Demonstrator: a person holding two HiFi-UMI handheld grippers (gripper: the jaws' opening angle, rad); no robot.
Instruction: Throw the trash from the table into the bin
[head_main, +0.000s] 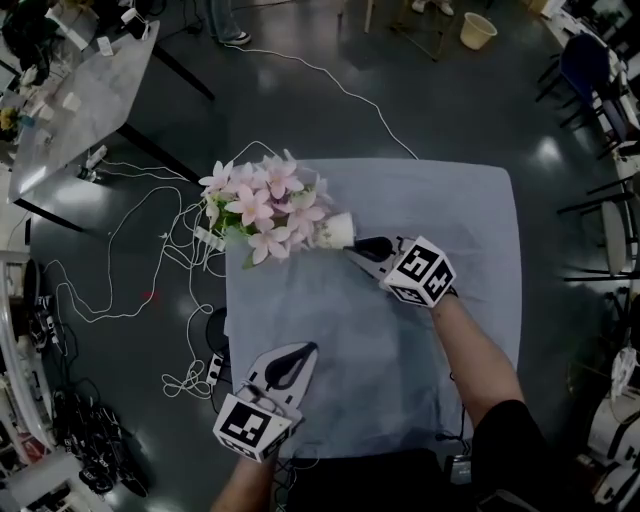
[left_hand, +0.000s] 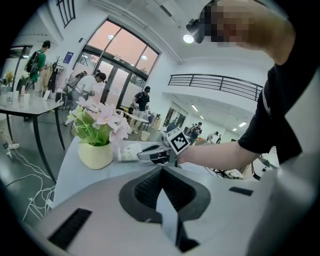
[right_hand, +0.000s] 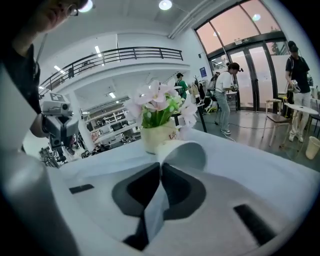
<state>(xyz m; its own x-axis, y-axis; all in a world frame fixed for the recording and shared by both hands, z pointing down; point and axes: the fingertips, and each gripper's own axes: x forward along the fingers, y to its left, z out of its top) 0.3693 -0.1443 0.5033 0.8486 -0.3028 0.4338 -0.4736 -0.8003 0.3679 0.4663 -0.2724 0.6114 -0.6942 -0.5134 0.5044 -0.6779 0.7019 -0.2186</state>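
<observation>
A white paper cup (head_main: 335, 230) lies on its side on the pale blue table (head_main: 450, 220), right beside the flower pot. My right gripper (head_main: 358, 247) is at the cup's mouth, its jaws closed on the rim; in the right gripper view the cup (right_hand: 187, 155) opens just past the pinched tips (right_hand: 161, 164). My left gripper (head_main: 305, 350) hovers over the table's near left part, shut with nothing in it (left_hand: 161, 167). From the left gripper view the cup (left_hand: 125, 151) and the right gripper (left_hand: 144, 155) are seen ahead. A beige bin (head_main: 478, 30) stands far off on the floor.
A pale pot of pink flowers (head_main: 262, 205) stands at the table's far left corner, touching or almost touching the cup. White cables (head_main: 130, 270) trail over the dark floor to the left. Another table (head_main: 80, 90) is at the upper left, and chairs (head_main: 600, 70) line the right side.
</observation>
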